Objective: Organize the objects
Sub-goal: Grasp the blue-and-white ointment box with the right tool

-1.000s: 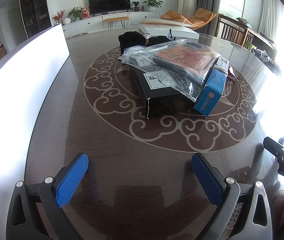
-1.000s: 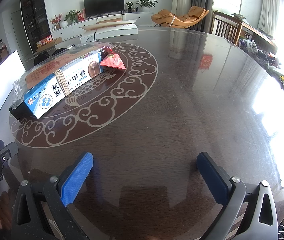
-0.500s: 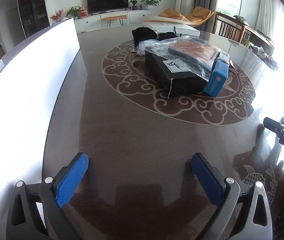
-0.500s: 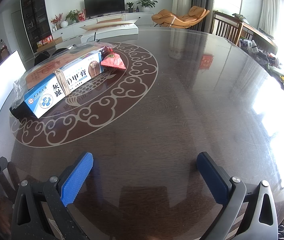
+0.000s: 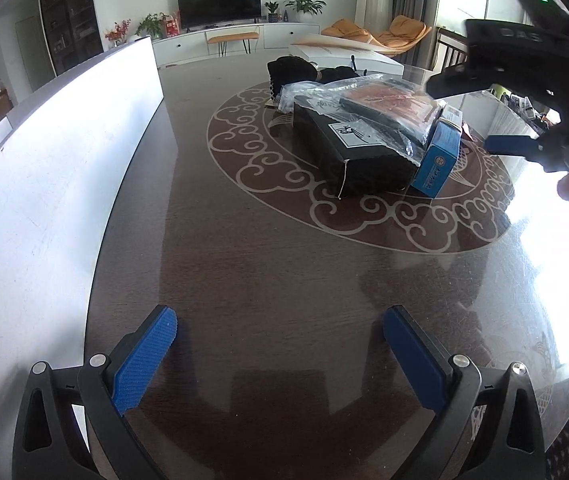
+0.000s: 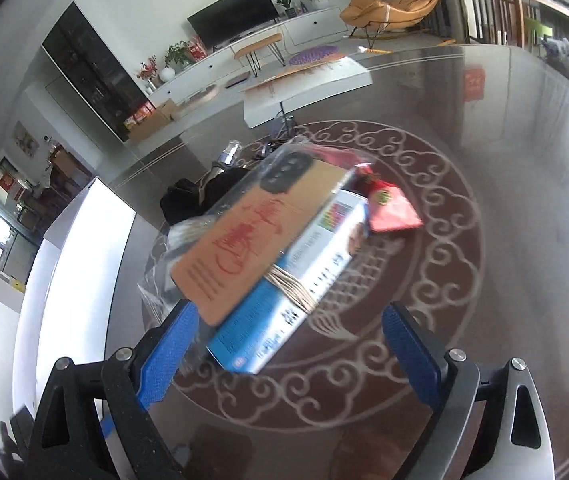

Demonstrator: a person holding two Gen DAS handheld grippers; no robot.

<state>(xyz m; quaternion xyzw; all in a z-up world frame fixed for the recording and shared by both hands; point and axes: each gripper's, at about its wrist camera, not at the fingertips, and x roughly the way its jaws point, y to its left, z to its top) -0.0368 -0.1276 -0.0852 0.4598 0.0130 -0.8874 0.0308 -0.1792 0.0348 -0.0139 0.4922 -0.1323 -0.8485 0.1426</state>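
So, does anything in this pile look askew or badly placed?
Yes. The bagged orange pack lies crooked across the black box, overhanging the blue box that leans against it. The red packet lies apart.

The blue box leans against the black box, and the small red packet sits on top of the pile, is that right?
Not quite. The red packet lies on the table beside the pile, not on top, as the right wrist view shows. The blue box does lean against the black box.
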